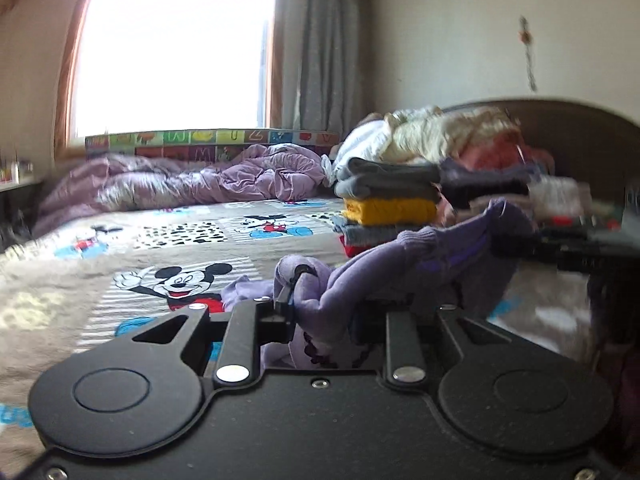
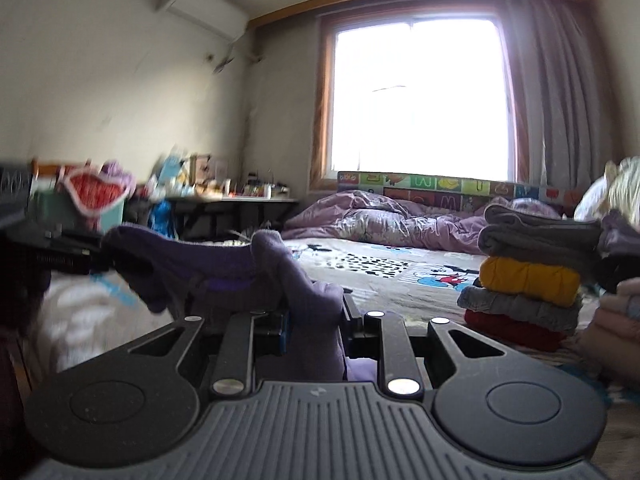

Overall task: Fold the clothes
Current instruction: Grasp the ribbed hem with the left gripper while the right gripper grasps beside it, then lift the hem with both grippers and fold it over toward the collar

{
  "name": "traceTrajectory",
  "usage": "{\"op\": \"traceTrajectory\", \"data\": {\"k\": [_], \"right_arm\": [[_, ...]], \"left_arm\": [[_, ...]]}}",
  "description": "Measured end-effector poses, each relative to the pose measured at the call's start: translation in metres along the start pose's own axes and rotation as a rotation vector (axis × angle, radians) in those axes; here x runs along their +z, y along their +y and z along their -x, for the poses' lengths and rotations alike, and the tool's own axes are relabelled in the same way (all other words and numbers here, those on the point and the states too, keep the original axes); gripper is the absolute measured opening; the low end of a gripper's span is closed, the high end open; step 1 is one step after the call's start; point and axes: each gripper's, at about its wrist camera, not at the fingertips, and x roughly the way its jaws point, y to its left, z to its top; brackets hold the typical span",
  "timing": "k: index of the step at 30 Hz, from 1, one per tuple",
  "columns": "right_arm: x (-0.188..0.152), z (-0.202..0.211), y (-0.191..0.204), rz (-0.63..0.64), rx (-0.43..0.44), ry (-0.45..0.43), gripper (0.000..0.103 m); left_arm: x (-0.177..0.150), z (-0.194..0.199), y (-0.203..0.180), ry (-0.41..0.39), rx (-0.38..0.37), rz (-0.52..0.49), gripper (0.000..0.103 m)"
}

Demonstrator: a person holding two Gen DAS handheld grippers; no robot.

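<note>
A purple knit garment (image 1: 384,268) hangs bunched between my two grippers above the bed. My left gripper (image 1: 320,300) is shut on one end of it; cloth covers most of the fingers. My right gripper (image 2: 316,312) is shut on the other end of the garment (image 2: 224,264), which drapes over its fingers. The right gripper's black body (image 1: 580,248) shows at the right of the left wrist view, and the left gripper's body (image 2: 44,248) at the left of the right wrist view. A stack of folded clothes (image 1: 388,204) stands on the bed; it also shows in the right wrist view (image 2: 528,276).
The bed has a Mickey Mouse sheet (image 1: 168,248) and a crumpled purple duvet (image 1: 192,184) by the window. Unfolded clothes (image 1: 448,136) lie heaped against the brown headboard (image 1: 580,140). A cluttered desk (image 2: 224,196) stands along the left wall.
</note>
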Motion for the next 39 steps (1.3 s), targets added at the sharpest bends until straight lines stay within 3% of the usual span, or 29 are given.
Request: {"op": "traceTrajectory", "data": {"k": [8,14,24,31,39], "right_arm": [[0.01,-0.07,-0.059,-0.193,0.015,0.0,0.024],[-0.005,-0.131,-0.094,-0.36,0.032,0.051,0.021],[-0.024,-0.205,-0.136,-0.551,0.082,0.081,0.017],[-0.045,-0.236,-0.167,-0.688,0.073,0.102,0.017],[-0.081,-0.254,-0.187,-0.878,0.052,0.188,0.017]], "left_arm": [[0.026,-0.065,0.052,0.018,-0.076,0.181,0.022],[0.037,-0.111,0.091,0.079,-0.123,0.307,0.02],[0.015,-0.172,0.153,0.133,-0.186,0.598,0.015],[0.0,-0.203,0.178,0.189,-0.185,0.719,0.015],[-0.021,-0.221,0.189,0.259,-0.164,0.833,0.015]]}}
